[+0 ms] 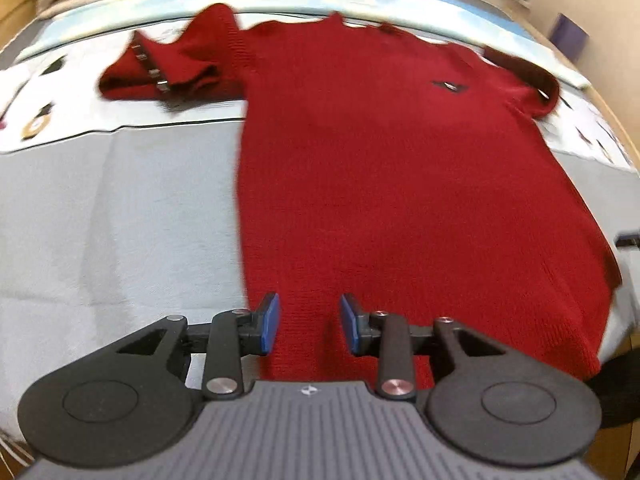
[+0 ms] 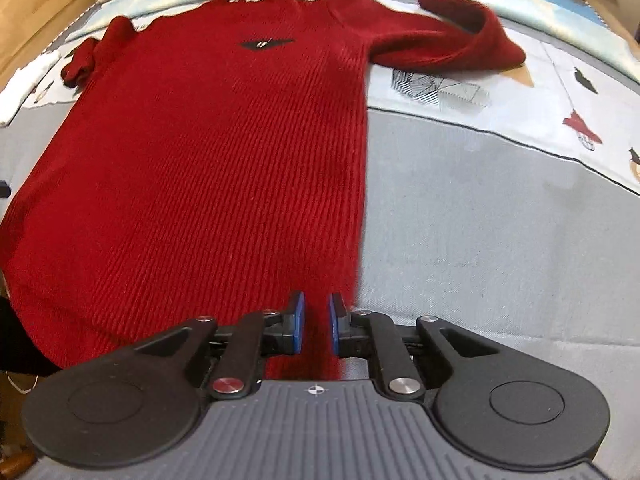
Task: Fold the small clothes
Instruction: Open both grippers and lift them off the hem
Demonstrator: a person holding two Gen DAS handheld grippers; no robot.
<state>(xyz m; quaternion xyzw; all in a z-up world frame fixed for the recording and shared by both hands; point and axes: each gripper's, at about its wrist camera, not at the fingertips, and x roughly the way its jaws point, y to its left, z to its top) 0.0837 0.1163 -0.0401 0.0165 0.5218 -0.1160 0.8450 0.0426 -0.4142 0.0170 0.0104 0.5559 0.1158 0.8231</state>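
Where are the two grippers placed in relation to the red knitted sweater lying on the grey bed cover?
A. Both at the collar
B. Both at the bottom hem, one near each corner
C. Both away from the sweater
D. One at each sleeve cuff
B: the left gripper and the right gripper each have blue-padded fingers straddling the bottom hem of the red knitted sweater, with the collar far ahead.

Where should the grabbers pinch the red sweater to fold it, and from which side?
Probably the bottom hem corners, coming from the near edge. The red sweater lies flat on the bed, collar far away and hem nearest. The left gripper sits at the hem's left corner, the right gripper at its right corner, both with jaws open.
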